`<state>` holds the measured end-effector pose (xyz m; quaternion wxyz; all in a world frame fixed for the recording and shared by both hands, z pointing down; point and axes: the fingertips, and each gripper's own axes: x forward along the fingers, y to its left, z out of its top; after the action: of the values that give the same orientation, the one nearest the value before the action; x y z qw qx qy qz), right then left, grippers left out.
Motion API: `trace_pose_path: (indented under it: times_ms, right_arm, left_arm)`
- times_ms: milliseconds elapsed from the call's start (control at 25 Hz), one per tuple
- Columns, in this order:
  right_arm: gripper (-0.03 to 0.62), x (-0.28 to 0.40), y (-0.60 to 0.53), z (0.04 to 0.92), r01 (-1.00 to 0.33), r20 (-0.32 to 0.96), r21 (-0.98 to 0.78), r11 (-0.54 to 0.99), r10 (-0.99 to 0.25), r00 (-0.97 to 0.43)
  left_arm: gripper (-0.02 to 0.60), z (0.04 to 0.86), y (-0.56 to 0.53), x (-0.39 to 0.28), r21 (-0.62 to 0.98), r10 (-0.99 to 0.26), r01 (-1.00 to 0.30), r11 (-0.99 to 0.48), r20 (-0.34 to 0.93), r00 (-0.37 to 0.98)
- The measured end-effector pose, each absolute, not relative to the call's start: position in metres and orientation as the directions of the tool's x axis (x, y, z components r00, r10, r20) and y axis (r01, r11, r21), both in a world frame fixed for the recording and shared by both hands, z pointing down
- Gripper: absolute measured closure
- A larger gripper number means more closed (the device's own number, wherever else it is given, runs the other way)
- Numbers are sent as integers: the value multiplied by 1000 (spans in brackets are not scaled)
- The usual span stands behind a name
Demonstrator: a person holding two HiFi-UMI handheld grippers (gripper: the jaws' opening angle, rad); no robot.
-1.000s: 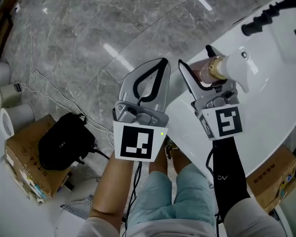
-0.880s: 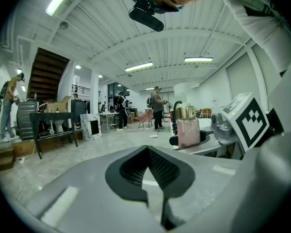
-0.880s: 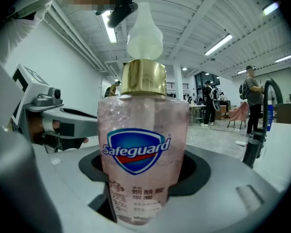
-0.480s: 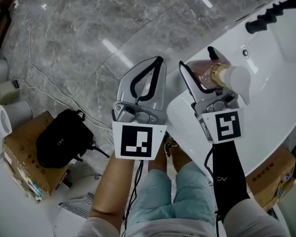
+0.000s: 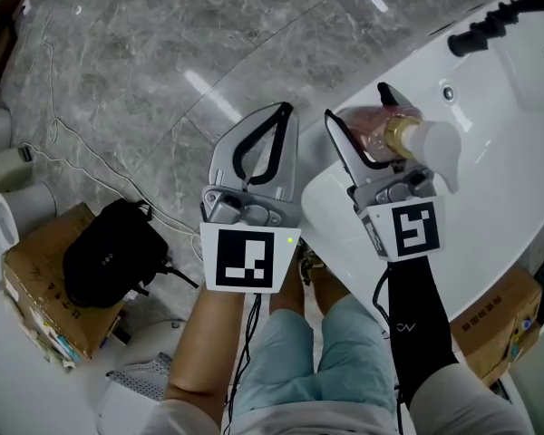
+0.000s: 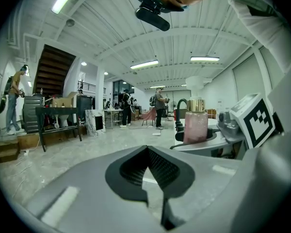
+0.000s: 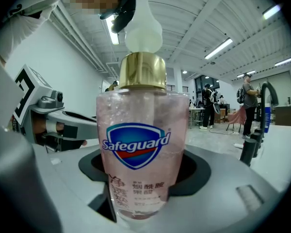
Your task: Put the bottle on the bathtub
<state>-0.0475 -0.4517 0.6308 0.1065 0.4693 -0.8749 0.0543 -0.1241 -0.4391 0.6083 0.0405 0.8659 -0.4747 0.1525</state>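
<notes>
A pink soap bottle [image 5: 381, 130] with a gold collar and white pump head is clamped in my right gripper [image 5: 363, 125], held over the near rim of the white bathtub [image 5: 490, 198]. In the right gripper view the bottle [image 7: 141, 149] fills the middle, upright between the jaws, blue label facing the camera. My left gripper [image 5: 274, 139] hovers beside it over the grey marble floor, jaws shut with nothing in them. From the left gripper view the bottle [image 6: 196, 126] shows at the right.
A black faucet [image 5: 476, 33] sits on the tub's far rim. Cardboard boxes [image 5: 45, 279], a black bag [image 5: 109, 256] and white rolls [image 5: 9, 211] lie at the left. Another box [image 5: 499, 320] stands by the tub. Cables trail on the floor.
Both grippers shifted slightly left and forward in view; the bottle stays clamped in the right gripper above the tub rim.
</notes>
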Motion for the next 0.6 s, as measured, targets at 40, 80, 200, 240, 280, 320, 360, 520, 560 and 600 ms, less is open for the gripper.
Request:
trace_pose_path:
  times_ms: [40, 80, 200, 240, 280, 320, 360, 520, 560, 600]
  right_arm:
    - [256, -47, -451, 632, -832, 237, 3, 555, -809, -538]
    - [256, -46, -450, 632, -830, 237, 2, 558, -807, -541]
    - [256, -47, -452, 633, -823, 236, 6, 568, -800, -551]
    - [256, -48, -453, 634, -821, 236, 7, 571, -799, -553]
    - [256, -49, -454, 634, -820, 235, 7, 573, -798, -555]
    - [256, -49, -454, 634, -818, 234, 6, 575, -796, -558]
    - [255, -50, -454, 634, -816, 234, 5, 578, -794, -561]
    - [255, -49, -454, 635, -814, 236, 6, 581, -792, -563]
    - [255, -50, -454, 635, -815, 237, 6, 580, -792, -562]
    - [255, -50, -454, 635, -816, 238, 7, 579, -793, -561]
  left_arm:
    - [579, 609, -439, -124, -74, -810, -835, -545, 303, 502]
    - [579, 609, -438, -123, -74, -811, -836, -544, 303, 501]
    - [579, 610, -438, -122, -72, -813, -839, -539, 304, 496]
    - [579, 611, -438, -122, -70, -814, -841, -536, 304, 494]
    - [579, 611, -437, -122, -67, -815, -843, -534, 305, 492]
    - [579, 612, -436, -122, -63, -816, -845, -531, 306, 490]
    - [579, 612, -436, -122, -60, -817, -846, -530, 306, 489]
    - [579, 612, -434, -121, -71, -813, -841, -537, 308, 494]
    - [579, 612, -434, -122, -71, -813, -840, -537, 308, 494]
    - [579, 612, -433, -122, -69, -813, -841, -537, 308, 494]
